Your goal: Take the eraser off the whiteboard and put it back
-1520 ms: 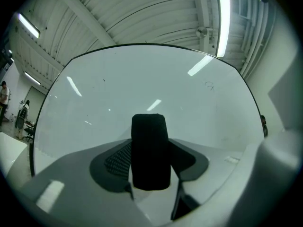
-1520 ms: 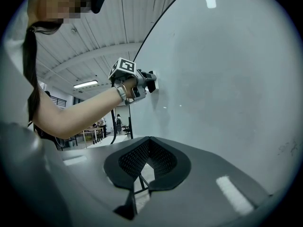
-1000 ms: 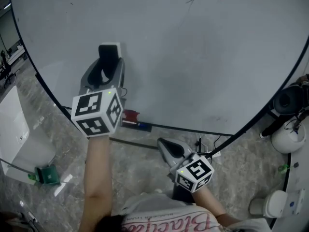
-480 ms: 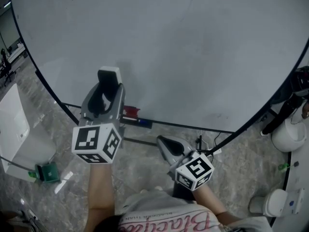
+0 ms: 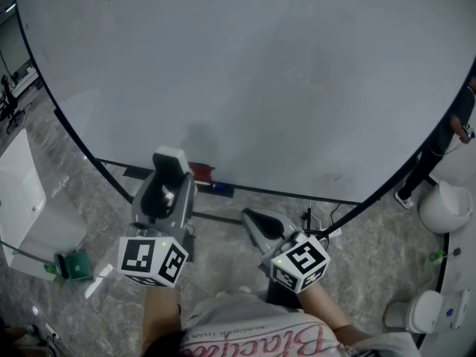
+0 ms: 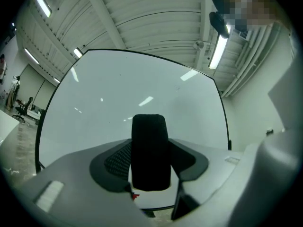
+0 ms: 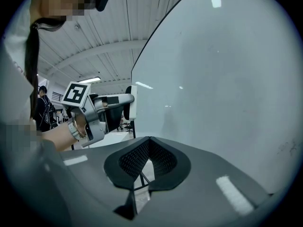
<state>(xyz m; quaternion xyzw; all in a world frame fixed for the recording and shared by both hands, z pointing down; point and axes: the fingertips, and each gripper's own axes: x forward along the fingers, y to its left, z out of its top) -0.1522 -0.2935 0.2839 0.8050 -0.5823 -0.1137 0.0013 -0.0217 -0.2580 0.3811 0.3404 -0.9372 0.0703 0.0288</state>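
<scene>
Left gripper (image 5: 169,181) pinching black-felt, white-backed rectangular eraser (image 5: 170,159) — right gripper (image 5: 251,222) pressed together, empty.
Eraser held near lower edge of large white whiteboard (image 5: 297,88) — contact unclear.

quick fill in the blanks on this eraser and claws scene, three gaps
The left claw is shut on the ___.
The felt side of that thing, as it shows in the left gripper view, is ___ in colour.
The right claw has its jaws together and holds ___.
Missing words: eraser; black; nothing.
</scene>
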